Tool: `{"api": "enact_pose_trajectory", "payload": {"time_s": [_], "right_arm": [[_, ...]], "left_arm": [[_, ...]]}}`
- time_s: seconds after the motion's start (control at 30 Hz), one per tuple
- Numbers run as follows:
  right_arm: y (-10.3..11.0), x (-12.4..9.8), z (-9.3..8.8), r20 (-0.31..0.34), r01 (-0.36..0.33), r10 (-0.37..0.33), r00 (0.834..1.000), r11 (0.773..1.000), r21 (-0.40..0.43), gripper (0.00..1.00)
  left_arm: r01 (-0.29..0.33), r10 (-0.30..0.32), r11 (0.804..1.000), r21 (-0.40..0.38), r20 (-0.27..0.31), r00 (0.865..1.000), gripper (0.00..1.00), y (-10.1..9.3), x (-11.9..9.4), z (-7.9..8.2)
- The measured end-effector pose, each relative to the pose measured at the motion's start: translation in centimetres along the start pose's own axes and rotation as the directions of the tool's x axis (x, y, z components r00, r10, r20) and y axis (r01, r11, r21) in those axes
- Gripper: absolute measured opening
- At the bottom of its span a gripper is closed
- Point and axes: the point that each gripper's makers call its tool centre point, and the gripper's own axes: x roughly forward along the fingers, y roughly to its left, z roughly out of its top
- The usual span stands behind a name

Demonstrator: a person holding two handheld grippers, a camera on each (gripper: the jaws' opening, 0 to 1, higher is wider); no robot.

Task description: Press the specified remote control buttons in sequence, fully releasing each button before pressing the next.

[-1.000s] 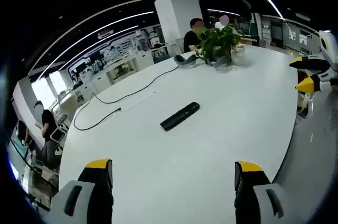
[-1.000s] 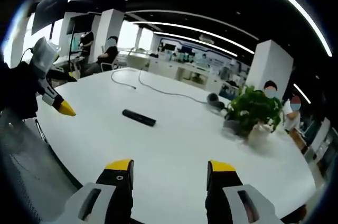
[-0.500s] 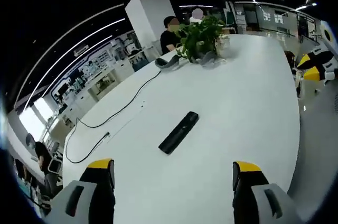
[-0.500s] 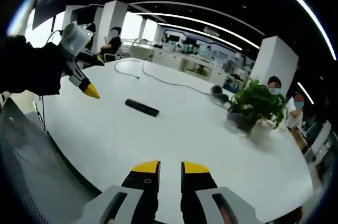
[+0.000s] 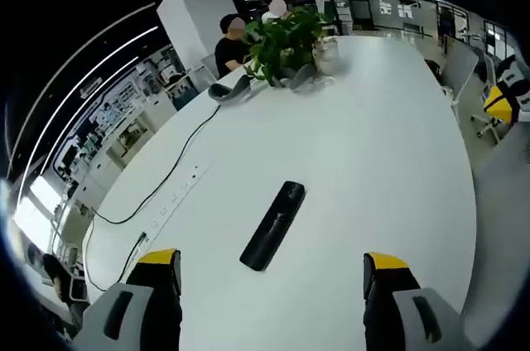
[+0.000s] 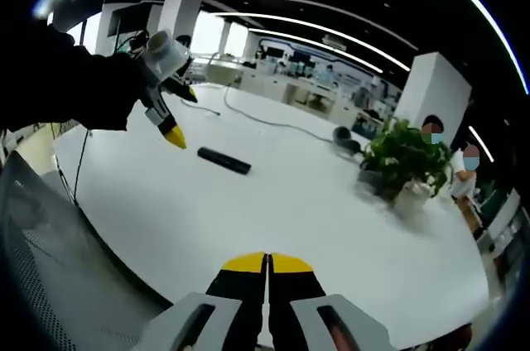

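table (image 5: pixel 389 161): big white oval top, running from lower frame to upper centre in left gripper view; also spanning mid-frame in right gripper view (image 6: pixel 273 202).
plant (image 5: pixel 286 40): leafy green in pot, sitting at far end of table, upper centre; in right gripper view it's at right of centre (image 6: pixel 406 165).
cable (image 5: pixel 166 181): black, trailing along table's left side twd upper centre.
left tool (image 5: pixel 273 272): jaws standing wide apart at bottom of frame, yellow tips, gripping nothing; in right gripper view it's hanging upper left (image 6: pixel 174 137), above table, w/ remote just to its right.
right tool (image 6: pixel 267 263): jaws pressing together at bottom centre, tips touching, nothing btwn them; a yellow bit of it is showing at right edge of left gripper view.
remote (image 5: pixel 273 225): black slim bar, lying flat on table, centre frame, just ahead of & btwn left tool's jaws, not touching; in right gripper view left of centre (image 6: pixel 224 161).
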Motion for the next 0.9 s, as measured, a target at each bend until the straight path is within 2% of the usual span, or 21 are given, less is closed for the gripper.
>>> {"api": "enact_pose_trajectory", "payload": {"time_s": [0.17, 0.33, 0.4, 0.47, 0.53, 0.67, 0.7, 0.77, 0.9], "right_arm": [[0.1, 0.1, -0.2, -0.013, -0.002, 0.002, 1.000, 1.000, -0.001, 0.00], [0.1, 0.2, -0.5, -0.031, 0.001, -0.001, 1.000, 1.000, -0.005, 0.00], [0.1, 0.3, -0.6, -0.037, 0.002, -0.003, 0.999, 1.000, -0.009, 0.00], [0.1, 0.3, -0.6, -0.041, 0.004, -0.004, 0.999, 1.000, -0.010, 0.00], [0.1, 0.3, -0.7, -0.044, 0.002, -0.002, 0.999, 1.000, -0.008, 0.00], [0.0, 0.4, -0.7, -0.049, 0.005, -0.005, 0.999, 1.000, -0.013, 0.00], [0.0, 0.4, -0.7, -0.049, 0.005, -0.005, 0.999, 1.000, -0.012, 0.00], [0.0, 0.4, -0.8, -0.052, 0.007, -0.007, 0.999, 1.000, -0.012, 0.00], [0.0, 0.5, -0.9, -0.057, 0.004, -0.005, 0.998, 1.000, -0.014, 0.00]], "left_arm": [[0.038, -0.037, 0.999, 0.033, -0.024, 0.999, 0.94, 0.4, 1.8, 0.6], [0.120, -0.110, 0.989, 0.090, -0.112, 0.988, 0.90, 0.2, 3.7, -0.3], [0.132, -0.117, 0.987, 0.094, -0.146, 0.982, 0.89, 0.3, 4.5, -0.8], [0.180, -0.159, 0.977, 0.110, -0.179, 0.971, 0.88, 0.0, 5.3, -1.4], [0.199, -0.173, 0.971, 0.132, -0.185, 0.967, 0.88, -0.1, 6.1, -1.6], [0.248, -0.203, 0.953, 0.172, -0.244, 0.948, 0.82, -0.3, 7.1, -2.6], [0.265, -0.214, 0.947, 0.182, -0.256, 0.943, 0.79, -0.3, 7.3, -2.8], [0.299, -0.236, 0.937, 0.180, -0.305, 0.923, 0.73, -0.4, 7.6, -3.5], [0.338, -0.264, 0.924, 0.180, -0.342, 0.902, 0.67, -0.3, 8.6, -4.2]]}}
